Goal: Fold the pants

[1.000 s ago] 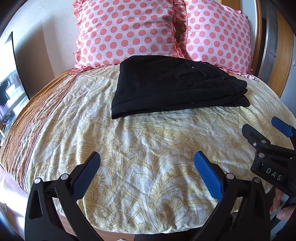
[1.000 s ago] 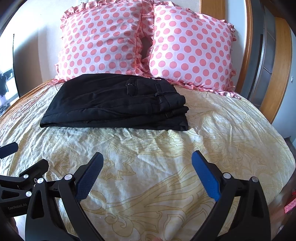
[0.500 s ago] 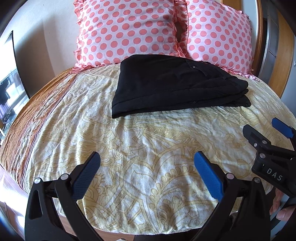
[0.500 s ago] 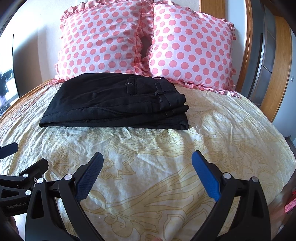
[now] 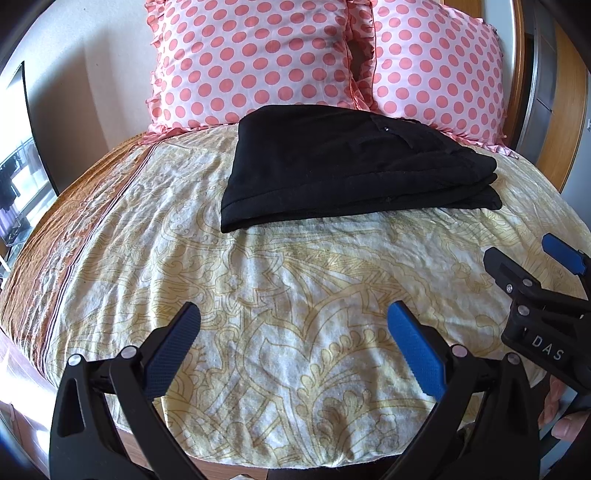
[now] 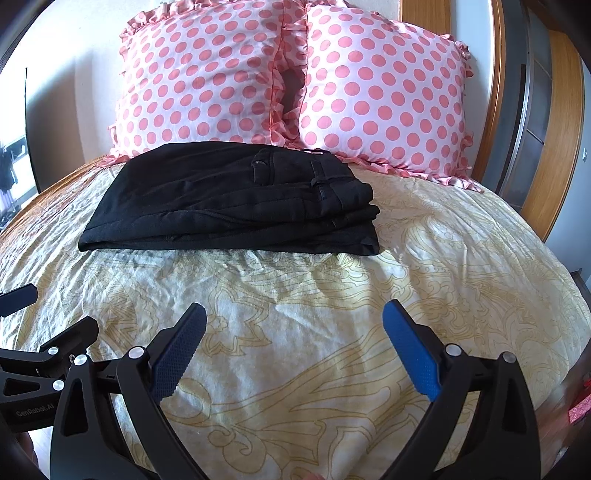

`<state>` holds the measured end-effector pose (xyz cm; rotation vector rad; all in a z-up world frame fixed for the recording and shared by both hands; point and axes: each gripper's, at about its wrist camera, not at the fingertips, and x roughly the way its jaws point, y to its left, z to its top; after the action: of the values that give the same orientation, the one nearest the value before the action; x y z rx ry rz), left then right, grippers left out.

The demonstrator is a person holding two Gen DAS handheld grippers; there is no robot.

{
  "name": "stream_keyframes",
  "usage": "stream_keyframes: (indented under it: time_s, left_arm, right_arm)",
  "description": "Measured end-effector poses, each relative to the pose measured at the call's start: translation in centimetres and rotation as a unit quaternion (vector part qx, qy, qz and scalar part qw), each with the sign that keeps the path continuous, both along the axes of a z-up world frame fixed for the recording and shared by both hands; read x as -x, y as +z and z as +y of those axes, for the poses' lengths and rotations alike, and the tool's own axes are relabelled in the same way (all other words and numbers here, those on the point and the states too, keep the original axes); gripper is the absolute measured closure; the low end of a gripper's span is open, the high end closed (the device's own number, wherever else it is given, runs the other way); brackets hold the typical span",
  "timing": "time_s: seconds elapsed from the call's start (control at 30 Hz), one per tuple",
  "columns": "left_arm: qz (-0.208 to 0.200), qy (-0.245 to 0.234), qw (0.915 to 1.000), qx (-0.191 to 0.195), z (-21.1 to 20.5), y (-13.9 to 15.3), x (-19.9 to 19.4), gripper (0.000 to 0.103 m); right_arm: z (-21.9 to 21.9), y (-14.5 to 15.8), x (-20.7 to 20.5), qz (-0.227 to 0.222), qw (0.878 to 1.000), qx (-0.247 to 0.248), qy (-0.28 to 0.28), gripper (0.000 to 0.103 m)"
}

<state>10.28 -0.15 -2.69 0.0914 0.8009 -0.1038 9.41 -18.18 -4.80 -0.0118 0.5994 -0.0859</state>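
"DAS" on the right hand-held gripper; "GenRobot.AI" on the left hand-held gripper

Two pink polka-dot pillows upright against wooden headboard; cream patterned bedspread wrinkled.

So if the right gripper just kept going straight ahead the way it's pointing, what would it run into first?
Probably the folded black pants. The open right gripper points across bare bedspread toward them, with nothing between. If it angles downward, it may touch the bedspread first; depth is unclear.
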Motion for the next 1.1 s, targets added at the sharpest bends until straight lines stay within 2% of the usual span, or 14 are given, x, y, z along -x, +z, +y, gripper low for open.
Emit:
stream_keyframes:
  time_s: [1.1]
  left_arm:
    - [-0.002, 0.01, 0.9999, 0.006, 0.36, -0.28, -0.2, 0.002]
  right_arm:
    - [0.5, -0.38, -0.06, 0.002, 1.0, 0.003, 0.001, 0.005]
